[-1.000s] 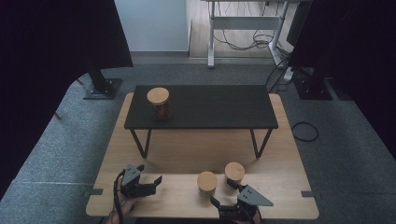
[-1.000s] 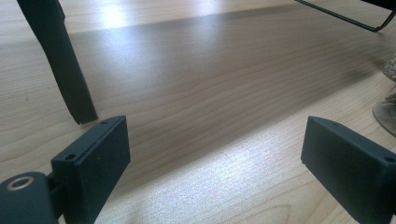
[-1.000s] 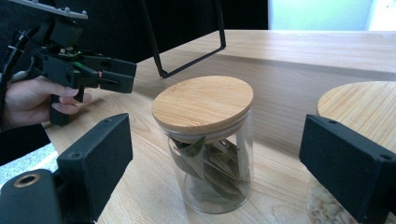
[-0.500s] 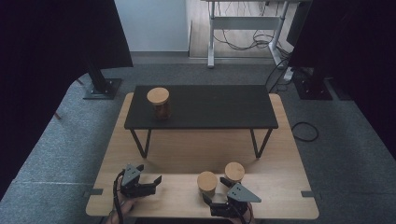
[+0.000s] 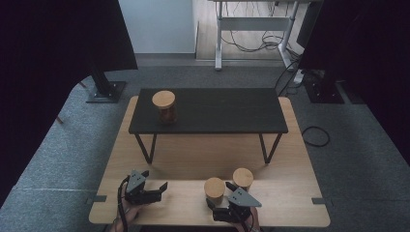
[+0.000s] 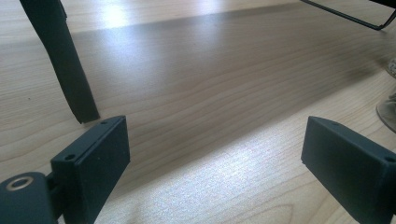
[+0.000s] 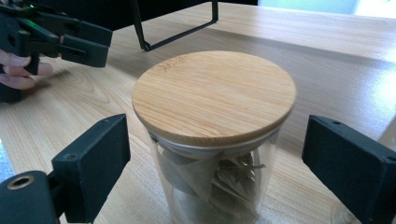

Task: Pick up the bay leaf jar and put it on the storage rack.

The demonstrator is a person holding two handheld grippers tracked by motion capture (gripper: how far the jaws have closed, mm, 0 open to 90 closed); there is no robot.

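Jars: three (image 5: 214, 189) (image 5: 242, 178) (image 5: 164, 106); grippers: two (image 5: 162, 189) (image 5: 211, 205).

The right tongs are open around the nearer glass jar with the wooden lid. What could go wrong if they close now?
1. The right tongs stand open beside the jar just under its wooden lid; closing that high may catch the lid rather than the glass.
2. A second jar stands close behind on the wooden table; a sideways push could knock the two together.
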